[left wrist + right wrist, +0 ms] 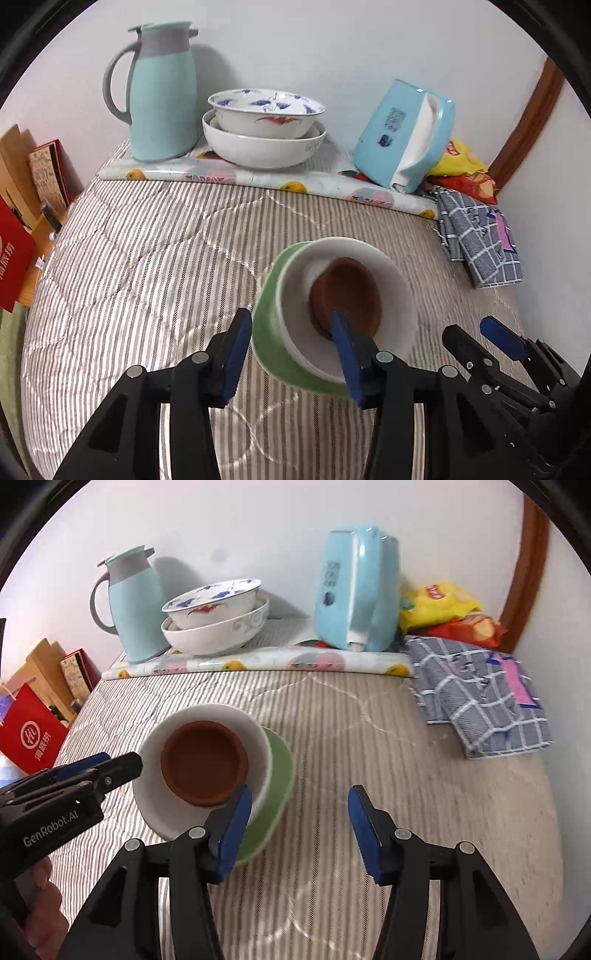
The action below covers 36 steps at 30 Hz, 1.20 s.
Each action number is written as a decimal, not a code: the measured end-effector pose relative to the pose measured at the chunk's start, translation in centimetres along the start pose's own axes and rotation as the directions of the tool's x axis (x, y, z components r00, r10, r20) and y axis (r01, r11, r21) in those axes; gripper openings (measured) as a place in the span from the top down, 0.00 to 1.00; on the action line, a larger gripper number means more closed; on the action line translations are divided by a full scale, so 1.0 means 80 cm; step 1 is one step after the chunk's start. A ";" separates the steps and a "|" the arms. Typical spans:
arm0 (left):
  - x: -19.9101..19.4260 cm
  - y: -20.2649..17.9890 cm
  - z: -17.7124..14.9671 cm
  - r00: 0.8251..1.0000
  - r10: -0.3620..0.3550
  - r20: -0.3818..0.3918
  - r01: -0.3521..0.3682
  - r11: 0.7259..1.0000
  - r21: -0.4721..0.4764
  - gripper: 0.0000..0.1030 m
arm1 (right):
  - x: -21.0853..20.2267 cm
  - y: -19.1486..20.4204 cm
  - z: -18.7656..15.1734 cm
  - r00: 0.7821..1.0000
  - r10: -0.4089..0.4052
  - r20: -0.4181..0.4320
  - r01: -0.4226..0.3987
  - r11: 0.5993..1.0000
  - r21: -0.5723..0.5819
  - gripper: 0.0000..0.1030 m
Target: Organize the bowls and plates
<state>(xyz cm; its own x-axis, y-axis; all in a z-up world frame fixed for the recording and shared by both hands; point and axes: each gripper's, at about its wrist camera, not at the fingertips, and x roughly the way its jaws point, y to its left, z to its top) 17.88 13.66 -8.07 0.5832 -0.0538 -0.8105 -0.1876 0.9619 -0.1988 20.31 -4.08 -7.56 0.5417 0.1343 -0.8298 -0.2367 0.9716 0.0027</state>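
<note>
brown bowl in white bowl in green bowl | upright (nested) | on striped cloth

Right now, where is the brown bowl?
The brown bowl sits nested inside the white bowl, atop the green bowl, on the striped cloth left of the right gripper.

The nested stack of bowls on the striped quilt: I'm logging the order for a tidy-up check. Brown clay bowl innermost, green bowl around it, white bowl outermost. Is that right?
Not quite: the two outer bowls are swapped. The right wrist view shows the small brown clay bowl innermost, the white ceramic bowl around it, and the green bowl outermost, on the striped quilt.
</note>
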 end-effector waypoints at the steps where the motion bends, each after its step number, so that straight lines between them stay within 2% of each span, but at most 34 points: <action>1: -0.004 -0.003 -0.002 1.000 -0.006 0.006 0.006 1.000 0.002 0.57 | -0.007 -0.004 -0.003 1.000 -0.003 0.007 0.003 1.000 0.005 0.47; 5: -0.028 -0.020 -0.017 0.999 -0.013 0.032 0.012 1.000 0.011 0.48 | -0.033 -0.018 -0.015 0.998 -0.048 0.034 0.048 0.999 0.014 0.42; 7: -0.038 -0.026 -0.024 0.999 -0.013 0.046 0.012 1.000 0.013 0.41 | -0.046 -0.027 -0.022 0.998 -0.042 0.042 0.041 0.999 0.032 0.42; 12: -0.064 -0.046 -0.044 0.996 0.008 0.093 -0.012 0.999 0.039 0.31 | -0.071 -0.048 -0.044 0.999 -0.029 0.038 0.026 0.996 0.087 0.40; 13: -0.071 -0.052 -0.050 0.995 0.015 0.103 -0.020 0.999 0.050 0.29 | -0.077 -0.051 -0.049 0.999 -0.032 0.039 0.028 0.995 0.092 0.34; 15: -0.080 -0.060 -0.059 0.993 0.015 0.116 -0.022 0.998 0.061 0.29 | -0.089 -0.058 -0.060 0.998 -0.041 0.046 0.036 0.995 0.097 0.22; 19: -0.099 -0.070 -0.076 0.991 0.008 0.132 -0.016 0.998 0.061 0.28 | -0.119 -0.070 -0.081 0.996 -0.056 0.073 0.047 0.993 0.113 0.11; 23: -0.116 -0.077 -0.091 0.989 -0.002 0.150 -0.007 0.998 0.059 0.28 | -0.149 -0.072 -0.098 0.987 -0.119 0.110 0.111 0.991 0.077 0.08; 29: -0.141 -0.089 -0.111 0.985 -0.001 0.170 -0.011 0.998 0.069 0.24 | -0.171 -0.074 -0.115 0.988 -0.105 0.111 0.095 0.992 0.086 0.07; 32: -0.151 -0.092 -0.120 0.982 0.019 0.185 -0.035 0.996 0.083 0.24 | -0.181 -0.074 -0.121 0.988 -0.101 0.116 0.091 0.992 0.091 0.07; 36: -0.159 -0.089 -0.126 0.983 0.006 0.186 -0.020 0.997 0.071 0.24 | -0.192 -0.075 -0.129 0.986 -0.107 0.125 0.095 0.991 0.096 0.07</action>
<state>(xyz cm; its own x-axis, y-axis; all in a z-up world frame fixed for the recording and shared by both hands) 3.87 4.77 -1.90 0.7187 0.0026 -0.6953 -0.1421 0.9795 -0.1431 5.08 -13.97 -0.57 0.6604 0.0531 -0.7490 -0.1055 0.9942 -0.0225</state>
